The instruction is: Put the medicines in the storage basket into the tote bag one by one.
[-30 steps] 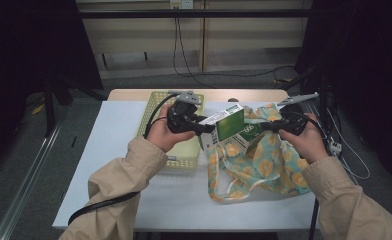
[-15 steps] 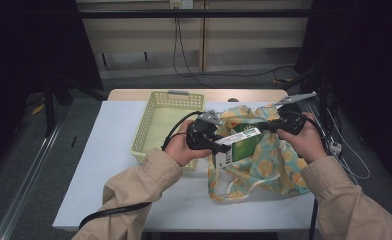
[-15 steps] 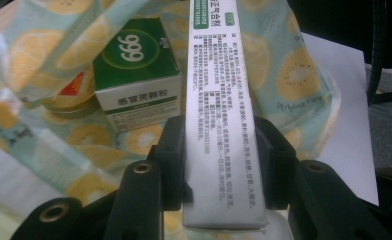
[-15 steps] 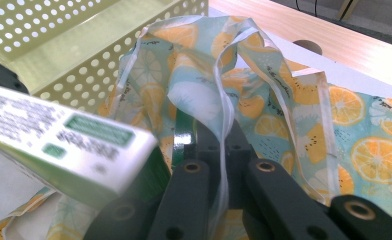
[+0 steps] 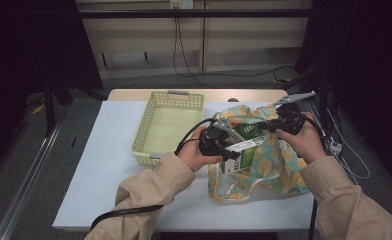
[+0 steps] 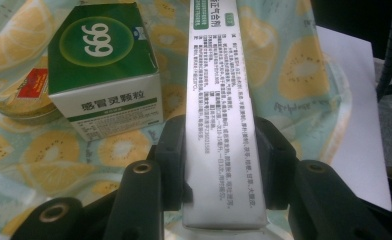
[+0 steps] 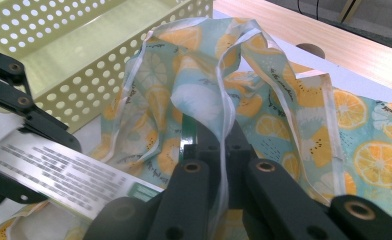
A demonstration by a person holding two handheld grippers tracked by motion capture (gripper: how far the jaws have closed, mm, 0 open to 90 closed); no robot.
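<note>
My left gripper (image 5: 232,148) is shut on a long silver box (image 6: 219,100) covered in small print, clamped across its narrow width. The box reaches over the open mouth of a cloth bag (image 5: 274,165) printed with orange and lemon slices. In the bag lie a green "999" box (image 6: 104,65) and a round tin (image 6: 24,100) with a red label. My right gripper (image 7: 218,145) is shut on the bag's rim (image 7: 224,115), lifting it up. In the right gripper view the silver box (image 7: 59,175) comes in from the left.
A pale yellow perforated basket (image 5: 154,117) stands on the white table (image 5: 104,165) left of the bag, with a bare floor. The table's wooden far edge (image 5: 224,94) lies behind it. Cables hang off the right side (image 5: 349,160).
My left gripper has carried the silver box from beside the basket to the right and downward, to the bag's mouth. The right gripper has kept still, holding the bag's rim.
</note>
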